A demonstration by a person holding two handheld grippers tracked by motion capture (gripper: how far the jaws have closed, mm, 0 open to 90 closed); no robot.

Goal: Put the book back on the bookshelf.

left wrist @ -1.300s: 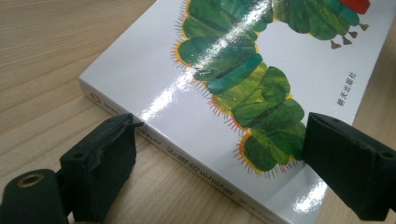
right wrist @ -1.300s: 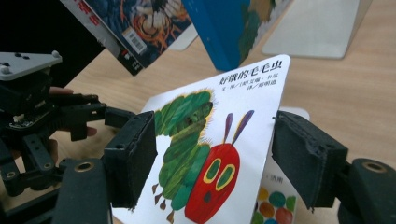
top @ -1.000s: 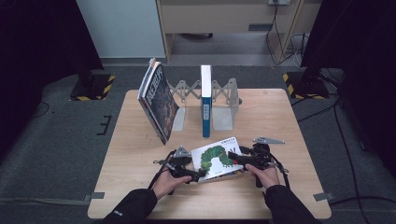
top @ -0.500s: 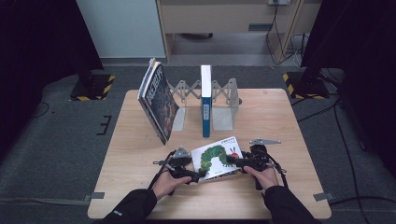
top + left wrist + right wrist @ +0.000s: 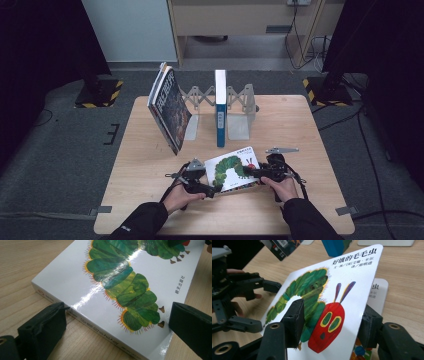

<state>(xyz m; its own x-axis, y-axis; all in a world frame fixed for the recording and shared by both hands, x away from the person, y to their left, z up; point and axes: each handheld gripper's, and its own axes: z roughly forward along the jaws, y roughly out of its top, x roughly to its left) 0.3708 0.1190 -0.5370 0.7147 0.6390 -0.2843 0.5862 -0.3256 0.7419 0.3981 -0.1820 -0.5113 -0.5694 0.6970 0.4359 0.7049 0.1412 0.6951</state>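
A white picture book with a green caterpillar (image 5: pixel 231 170) lies near the table's front edge. My right gripper (image 5: pixel 253 173) is at its right side. In the right gripper view the front cover (image 5: pixel 324 297) is tipped up off the page below and stands between the jaws of the right gripper (image 5: pixel 332 322). One jaw is over the cover and one under it, with a gap left. These jaws have just been closing. My left gripper (image 5: pixel 210 189) is at the book's near left corner. Its own view shows the left gripper (image 5: pixel 117 320) open, astride the spine corner of the book (image 5: pixel 112 285).
At the back of the table a metal folding book rack (image 5: pixel 240 107) holds a blue book (image 5: pixel 220 112) upright. A dark-covered book (image 5: pixel 170 110) leans at the rack's left end. Bare wood (image 5: pixel 320 130) lies to the right of the rack.
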